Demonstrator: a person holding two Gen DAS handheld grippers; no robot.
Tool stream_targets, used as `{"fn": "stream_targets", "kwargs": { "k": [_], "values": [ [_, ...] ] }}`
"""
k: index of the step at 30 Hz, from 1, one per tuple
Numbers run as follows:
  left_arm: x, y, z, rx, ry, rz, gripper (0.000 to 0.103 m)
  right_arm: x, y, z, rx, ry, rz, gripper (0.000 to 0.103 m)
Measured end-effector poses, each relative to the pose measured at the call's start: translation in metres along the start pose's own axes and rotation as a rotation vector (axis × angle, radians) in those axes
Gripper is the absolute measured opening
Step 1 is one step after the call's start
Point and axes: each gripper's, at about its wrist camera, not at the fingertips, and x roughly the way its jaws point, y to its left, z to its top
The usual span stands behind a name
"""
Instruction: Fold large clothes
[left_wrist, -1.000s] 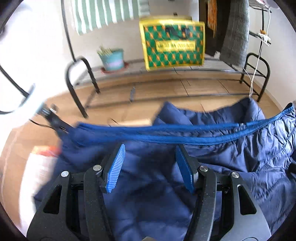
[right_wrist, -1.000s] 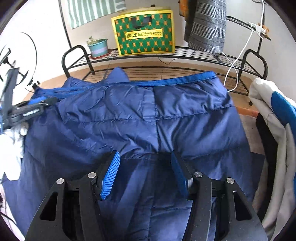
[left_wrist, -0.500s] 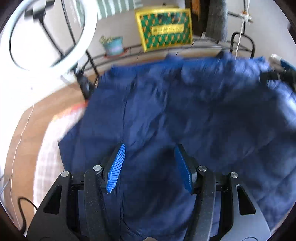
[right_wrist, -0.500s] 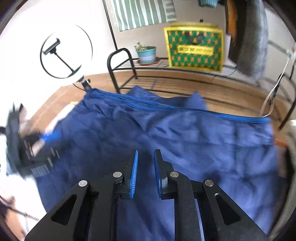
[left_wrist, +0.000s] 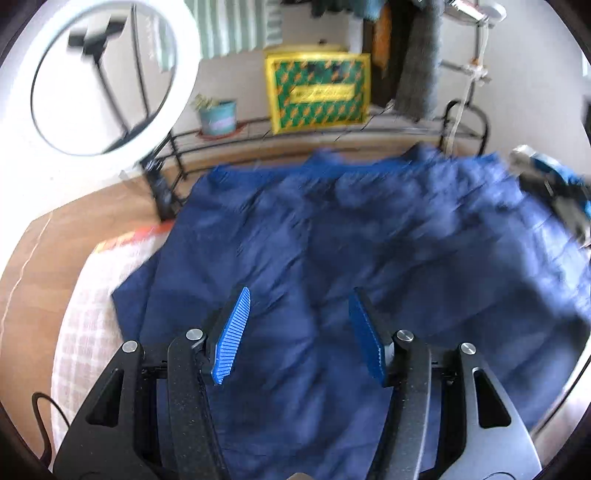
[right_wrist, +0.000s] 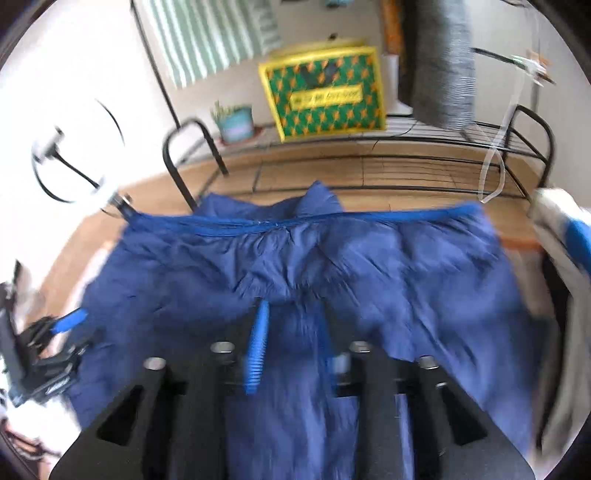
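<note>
A large navy quilted jacket (left_wrist: 369, 240) lies spread across the surface and fills both views; its bright blue zipper edge (right_wrist: 314, 221) runs along the far side. My left gripper (left_wrist: 299, 328) is open and empty, hovering over the jacket's near left part. My right gripper (right_wrist: 291, 343) hovers over the jacket's (right_wrist: 369, 277) near middle with its jaws apart and fabric showing between them; motion blur hides whether it holds cloth. The left gripper also shows at the left edge of the right wrist view (right_wrist: 48, 343).
A pink checked cloth (left_wrist: 92, 295) covers the surface under the jacket. A black wire rack (right_wrist: 369, 162) stands behind with a green and yellow box (right_wrist: 325, 92) and a potted plant (right_wrist: 236, 122). A ring light (left_wrist: 107, 74) stands at the left. More clothes (right_wrist: 569, 251) lie at the right.
The right gripper's jaws, nearly shut half a second ago, have opened wider, and it has swung back to face the rack. The left gripper stayed open over the jacket.
</note>
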Motion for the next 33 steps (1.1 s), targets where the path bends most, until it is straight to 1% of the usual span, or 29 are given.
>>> {"fn": "stream_targets", "kwargs": {
  "k": [1, 2, 3, 5, 6, 7, 8, 9, 10, 11, 13, 14, 15, 16, 19, 21, 24, 25, 27, 28, 29, 30, 31, 32, 33],
  "values": [
    [-0.004, -0.008, 0.007, 0.009, -0.013, -0.012, 0.059, -0.019, -0.005, -0.013, 0.007, -0.016, -0.002, 0.053],
    [-0.007, -0.017, 0.013, 0.022, -0.026, -0.020, 0.059, -0.043, -0.011, -0.032, 0.020, -0.026, -0.015, 0.053],
    [-0.009, -0.027, 0.020, 0.036, -0.038, -0.026, 0.059, -0.057, -0.016, -0.043, 0.035, -0.029, -0.028, 0.054],
    [-0.009, -0.049, 0.034, 0.054, -0.052, -0.051, 0.059, -0.085, -0.034, -0.078, 0.087, -0.023, -0.073, 0.062],
    [-0.007, -0.059, 0.039, 0.059, -0.058, -0.062, 0.059, -0.095, -0.046, -0.095, 0.127, -0.029, -0.101, 0.068],
    [-0.003, -0.073, 0.044, 0.078, -0.069, -0.054, 0.059, -0.108, -0.056, -0.115, 0.175, -0.037, -0.140, 0.071],
    [0.004, -0.082, 0.047, 0.097, -0.072, -0.036, 0.059, -0.118, -0.067, -0.132, 0.225, -0.044, -0.177, 0.071],
    [0.013, -0.094, 0.047, 0.110, -0.064, -0.021, 0.059, -0.123, -0.076, -0.145, 0.277, -0.045, -0.202, 0.072],
    [0.024, -0.101, 0.048, 0.117, -0.050, -0.017, 0.059, -0.125, -0.087, -0.160, 0.356, -0.036, -0.213, 0.074],
    [0.033, -0.107, 0.044, 0.124, -0.032, -0.011, 0.059, -0.124, -0.098, -0.171, 0.428, -0.022, -0.200, 0.075],
    [0.058, -0.122, 0.031, 0.187, 0.020, 0.037, 0.059, -0.111, -0.122, -0.189, 0.577, 0.028, -0.165, 0.075],
    [0.071, -0.128, 0.022, 0.216, 0.041, 0.063, 0.059, -0.109, -0.129, -0.193, 0.617, 0.010, -0.135, 0.077],
    [0.078, -0.132, 0.015, 0.228, 0.050, 0.070, 0.059, -0.111, -0.132, -0.190, 0.624, -0.040, -0.137, 0.081],
    [0.081, -0.134, 0.011, 0.234, 0.039, 0.079, 0.059, -0.111, -0.136, -0.187, 0.630, -0.044, -0.128, 0.082],
    [0.076, -0.130, 0.015, 0.217, 0.036, 0.074, 0.059, -0.099, -0.139, -0.180, 0.648, -0.048, -0.053, 0.082],
    [0.065, -0.123, 0.018, 0.195, 0.026, 0.077, 0.059, -0.090, -0.139, -0.177, 0.664, -0.052, -0.016, 0.082],
    [0.027, -0.110, 0.016, 0.157, -0.024, 0.067, 0.059, -0.075, -0.140, -0.173, 0.700, -0.055, -0.001, 0.082],
    [0.015, -0.107, 0.010, 0.153, -0.029, 0.060, 0.059, -0.078, -0.142, -0.172, 0.700, -0.059, -0.005, 0.082],
    [0.002, -0.106, -0.001, 0.159, -0.025, 0.051, 0.059, -0.071, -0.139, -0.165, 0.685, -0.069, -0.023, 0.082],
    [-0.003, -0.108, -0.012, 0.171, -0.016, 0.041, 0.058, -0.078, -0.135, -0.162, 0.682, -0.075, -0.016, 0.082],
    [-0.004, -0.110, -0.018, 0.176, -0.008, 0.031, 0.058, -0.076, -0.133, -0.159, 0.678, -0.075, -0.005, 0.081],
    [-0.005, -0.114, -0.025, 0.185, 0.004, 0.022, 0.059, -0.071, -0.129, -0.156, 0.668, -0.070, 0.011, 0.075],
    [-0.002, -0.121, -0.032, 0.209, 0.012, 0.027, 0.058, -0.077, -0.125, -0.156, 0.655, -0.065, 0.011, 0.061],
    [0.003, -0.125, -0.039, 0.223, 0.017, 0.040, 0.058, -0.076, -0.120, -0.152, 0.626, -0.060, -0.018, 0.051],
    [0.009, -0.127, -0.045, 0.219, 0.026, 0.043, 0.058, -0.079, -0.115, -0.149, 0.591, -0.060, -0.063, 0.031]
  ]
}}
